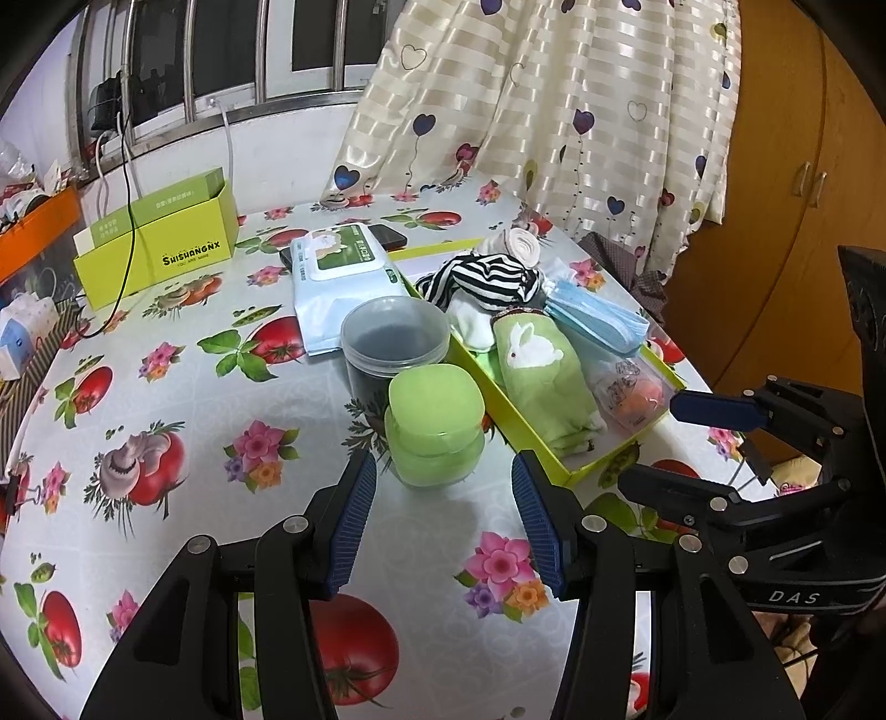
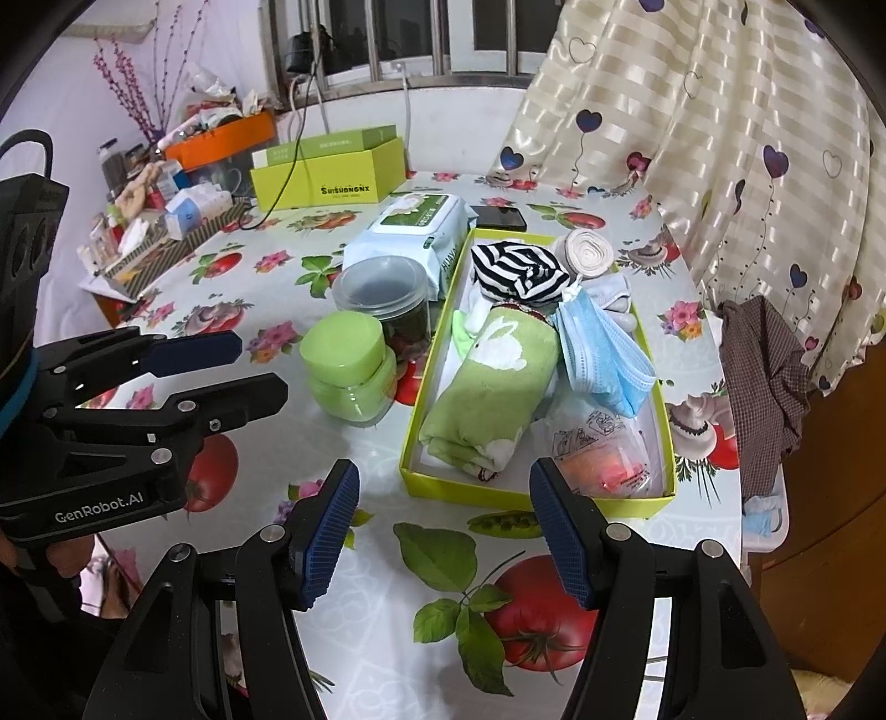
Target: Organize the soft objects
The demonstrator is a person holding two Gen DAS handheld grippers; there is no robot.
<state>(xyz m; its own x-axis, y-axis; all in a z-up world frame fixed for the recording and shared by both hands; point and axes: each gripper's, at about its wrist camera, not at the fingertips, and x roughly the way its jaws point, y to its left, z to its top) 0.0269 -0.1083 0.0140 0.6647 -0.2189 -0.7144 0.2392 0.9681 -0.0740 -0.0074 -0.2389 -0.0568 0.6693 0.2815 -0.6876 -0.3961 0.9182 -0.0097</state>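
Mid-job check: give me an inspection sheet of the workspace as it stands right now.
Surface: table under a tomato-and-flower oilcloth.
Job's things: open yellow-green tray holds a green rabbit towel, striped cloth, rolled beige cloth, blue masks and a plastic bag.
Clutter: green jar, lidded dark tub, wipes pack, phone, lime box.
Grippers: left gripper and right gripper open, empty, above the table.
Cables: black cable crosses the lime box.
Surroundings: heart-print curtain, barred window, wooden cabinet.
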